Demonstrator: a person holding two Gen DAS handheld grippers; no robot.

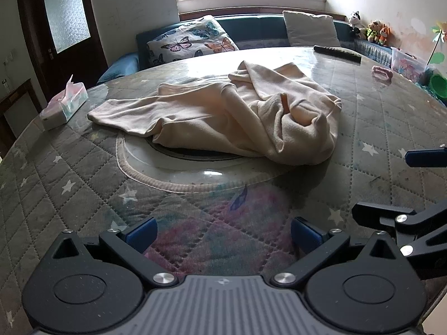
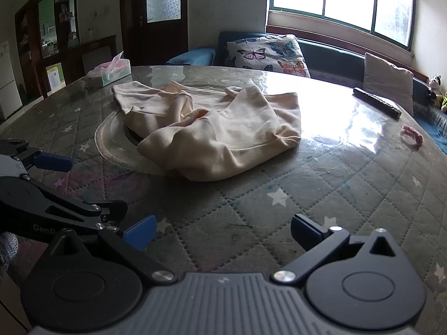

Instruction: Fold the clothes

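Left wrist: left gripper [image 1: 222,236] jaws apart, empty, above table [image 1: 83,195]. Crumpled cream garment [image 1: 223,111] mid-table, apart from both grippers. Tissue pack [image 1: 62,106] far left, print unreadable.

Right wrist: right gripper [image 2: 222,233] jaws apart, empty. "GenR" partly legible on left gripper body.

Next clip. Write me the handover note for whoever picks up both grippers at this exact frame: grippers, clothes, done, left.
Left gripper: open, empty, hovering over the table short of the garment.
Right gripper: open, empty, beside the left one, also short of the garment.
Garment: one cream piece, crumpled in a heap mid-table, partly over the round centre inset.
Tissue pack, remote and pink ring sit near the table edges, apart from the cloth.
Done: nothing folded.
Left: spread it flat, then fold.
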